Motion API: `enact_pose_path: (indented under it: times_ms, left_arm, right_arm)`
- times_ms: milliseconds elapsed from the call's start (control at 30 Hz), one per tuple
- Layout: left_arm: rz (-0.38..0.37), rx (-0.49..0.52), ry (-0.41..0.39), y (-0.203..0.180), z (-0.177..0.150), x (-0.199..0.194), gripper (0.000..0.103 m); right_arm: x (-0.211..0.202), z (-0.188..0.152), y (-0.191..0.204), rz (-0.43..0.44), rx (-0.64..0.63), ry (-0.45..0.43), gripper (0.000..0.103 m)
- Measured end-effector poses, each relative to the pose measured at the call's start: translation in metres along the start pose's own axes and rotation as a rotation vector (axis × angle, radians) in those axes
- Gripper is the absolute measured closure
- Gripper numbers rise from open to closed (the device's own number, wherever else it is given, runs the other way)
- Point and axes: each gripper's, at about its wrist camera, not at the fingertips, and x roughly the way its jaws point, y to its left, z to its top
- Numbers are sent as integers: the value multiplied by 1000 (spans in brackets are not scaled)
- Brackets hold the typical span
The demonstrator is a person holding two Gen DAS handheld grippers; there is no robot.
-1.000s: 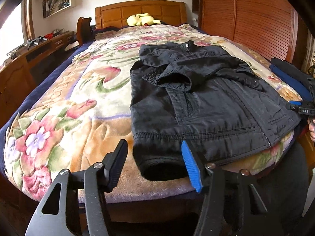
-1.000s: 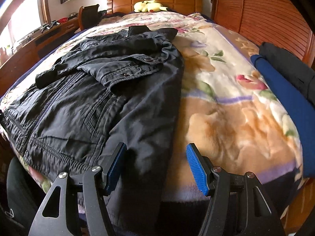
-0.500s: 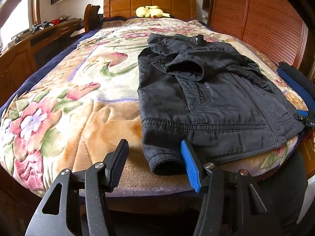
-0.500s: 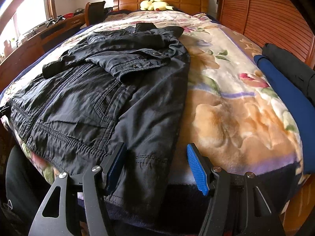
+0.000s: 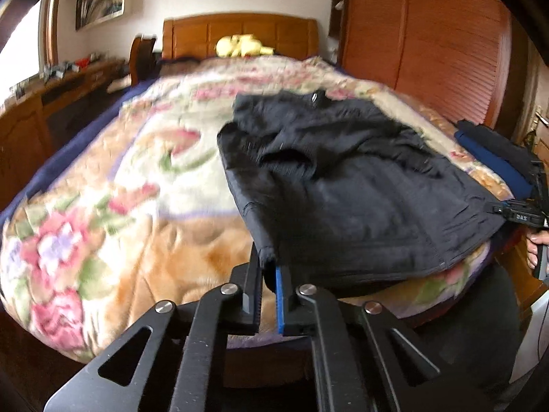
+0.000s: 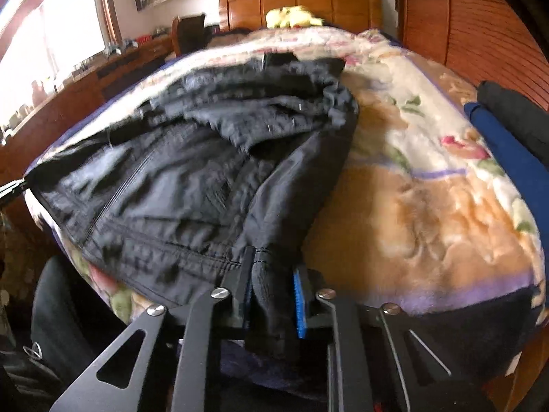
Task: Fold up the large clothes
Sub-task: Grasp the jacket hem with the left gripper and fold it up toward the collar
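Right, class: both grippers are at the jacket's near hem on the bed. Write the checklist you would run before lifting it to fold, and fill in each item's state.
1. Left gripper shut on a hem corner of the black jacket: ok.
2. Right gripper, jaws closing, has the other hem corner bunched between its pads: ok.
3. Sleeves folded across the jacket's chest, not trailing: ok.
4. Floral blanket not caught in either grip: cannot tell.
5. Bed beyond the collar free as far as the yellow plush toy: ok.
6. Folded blue and black clothes at the bed's edge clear of the jacket: ok.
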Motion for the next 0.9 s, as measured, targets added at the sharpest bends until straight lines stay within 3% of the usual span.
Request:
enact_pose_path:
  times_ms: [433,900]
  left_arm:
    - [-39,68,-198,-24,47,-98,98]
    - [-52,93,-359,-24,54,-191,98]
  right_arm:
    - [-114,31,-2,48,22,-251,91]
    - [-227,-4,12,83,-43,-374,92]
